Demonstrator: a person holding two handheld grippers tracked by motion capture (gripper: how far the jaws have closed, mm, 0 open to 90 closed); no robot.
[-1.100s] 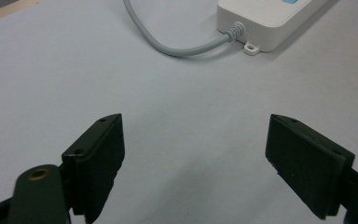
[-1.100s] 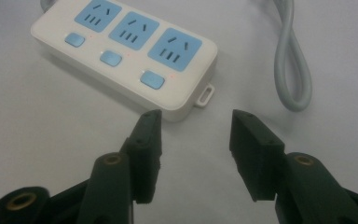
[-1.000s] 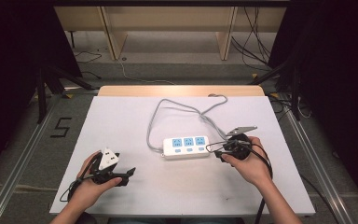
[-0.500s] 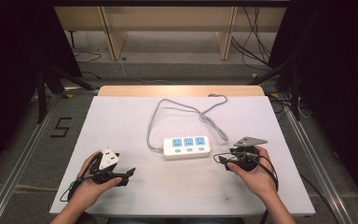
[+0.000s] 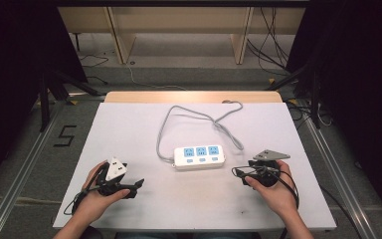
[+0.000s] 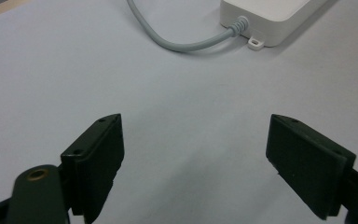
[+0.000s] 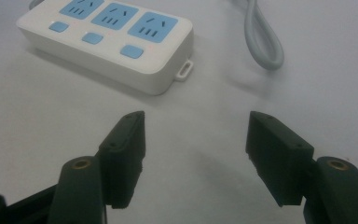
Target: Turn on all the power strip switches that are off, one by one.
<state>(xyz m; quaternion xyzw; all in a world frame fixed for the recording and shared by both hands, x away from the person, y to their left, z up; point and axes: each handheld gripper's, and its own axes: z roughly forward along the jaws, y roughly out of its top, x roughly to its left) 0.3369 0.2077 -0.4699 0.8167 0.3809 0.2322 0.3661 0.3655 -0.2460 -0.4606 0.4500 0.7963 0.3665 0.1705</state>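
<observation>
A white power strip with three blue sockets lies in the middle of the table, and its grey cable loops away toward the far edge. My left gripper rests at the near left, open and empty, pointing toward the strip's cable end. My right gripper sits just right of the strip, apart from it. Its jaws have just been opening, with nothing between them. In the right gripper view the strip lies ahead of the right gripper, with the cable at the upper right. Bare table shows between the jaws of the left gripper.
The white tabletop ends in a wooden strip at the far side. Metal rails run along both sides of the table. A "5" mark is on the floor at the left. Shelf legs stand behind.
My right hand has drawn back from the power strip's right end toward the near side and settled lower. The left hand has stayed put.
</observation>
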